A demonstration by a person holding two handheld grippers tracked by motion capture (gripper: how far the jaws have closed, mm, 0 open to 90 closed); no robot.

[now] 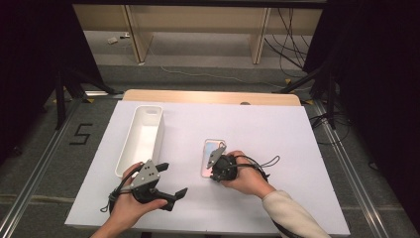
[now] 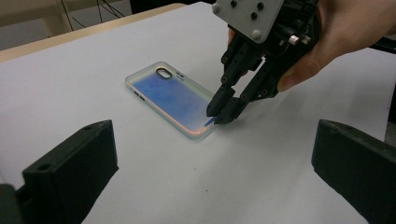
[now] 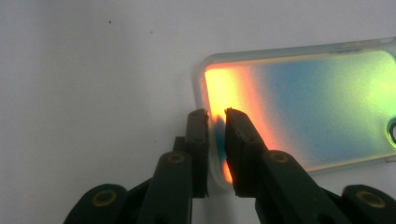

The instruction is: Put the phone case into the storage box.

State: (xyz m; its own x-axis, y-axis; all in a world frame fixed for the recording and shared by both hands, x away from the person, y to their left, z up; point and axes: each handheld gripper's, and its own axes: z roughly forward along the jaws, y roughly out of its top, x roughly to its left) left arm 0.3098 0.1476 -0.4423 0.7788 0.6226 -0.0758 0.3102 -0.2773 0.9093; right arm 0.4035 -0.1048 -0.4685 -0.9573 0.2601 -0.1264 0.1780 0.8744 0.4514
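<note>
The phone case (image 3: 299,107) looks like glossy, see-through plastic with a rainbow sheen. The right gripper (image 3: 215,116) has matt black plastic jaws. White tray (image 1: 141,139): smooth plastic. Table cover (image 1: 277,129): matt white.

The white table (image 1: 277,129) is bright and the room around it dark. The phone case (image 3: 299,107) glows orange, and the close black jaws look blurry.
</note>
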